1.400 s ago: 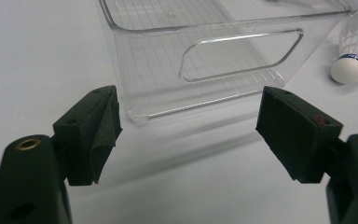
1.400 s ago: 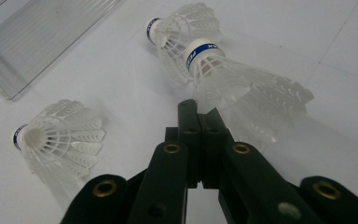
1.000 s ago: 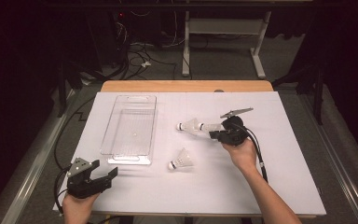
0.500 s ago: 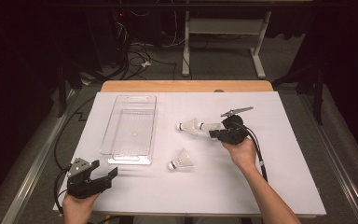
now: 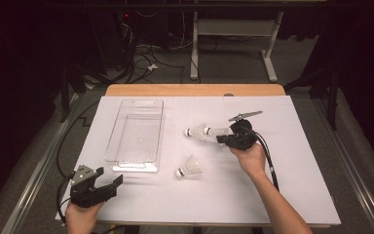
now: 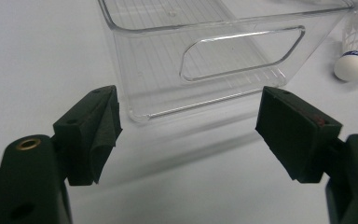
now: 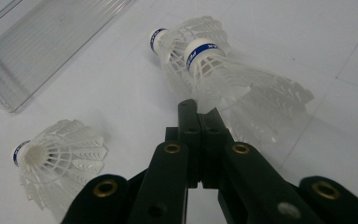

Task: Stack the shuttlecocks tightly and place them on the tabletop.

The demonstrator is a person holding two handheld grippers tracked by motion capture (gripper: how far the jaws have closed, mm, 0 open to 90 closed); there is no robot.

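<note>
Two white shuttlecocks lie side by side right of centre, one (image 5: 194, 131) (image 7: 168, 37) behind the other (image 5: 212, 131) (image 7: 242, 86). My right gripper (image 5: 221, 139) (image 7: 199, 109) is shut, its tips pinching the rim of the nearer shuttlecock's skirt. A third shuttlecock (image 5: 189, 168) (image 7: 60, 149) (image 6: 356, 51) lies alone nearer the front. A clear plastic bin (image 5: 111, 157) (image 6: 242, 56) (image 7: 37, 46) stands empty to the left. My left gripper (image 5: 113, 185) (image 6: 189, 121) rests open at the front left, just short of the bin's near end.
White paper (image 5: 282, 185) covers the table, with a wooden edge (image 5: 195, 90) at the back. Cables trail from both grippers. A desk frame (image 5: 233, 34) stands on the dark floor beyond the table.
</note>
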